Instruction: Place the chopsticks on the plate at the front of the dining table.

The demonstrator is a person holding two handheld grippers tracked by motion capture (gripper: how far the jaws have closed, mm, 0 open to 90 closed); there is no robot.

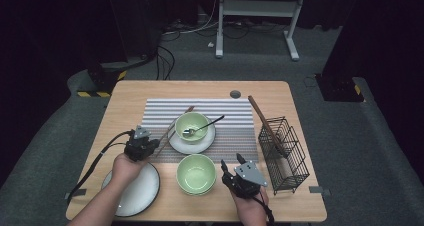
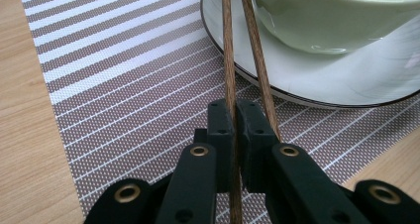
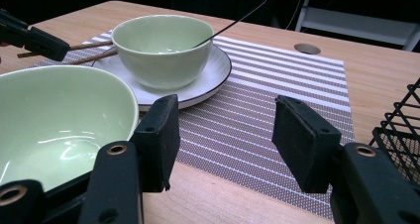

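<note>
Left tool (image 1: 150, 145) is clamped on a pair of brown chopsticks (image 2: 233, 60), jaws together w/ the sticks pinched between the pads. The chopsticks run from the tool up along the left edge of the white plate (image 1: 175, 142), lying over the striped mat (image 1: 240, 116) just left of the plate. On the plate sits a green bowl (image 1: 192, 122) w/ a spoon (image 1: 205, 127) in it, handle leaning right over the rim. Below the plate, near the counter (image 1: 125, 93) front edge, stands a second green bowl (image 1: 196, 173), empty. Left of that bowl lies another white plate (image 1: 142, 193) under the left hand. Right tool (image 1: 224, 170) hovers just right of the second bowl, jaws apart, nothing between them. Far right of the plate: a black wire basket (image 1: 285, 156) holding one long brown stick (image 1: 265, 123).
</note>
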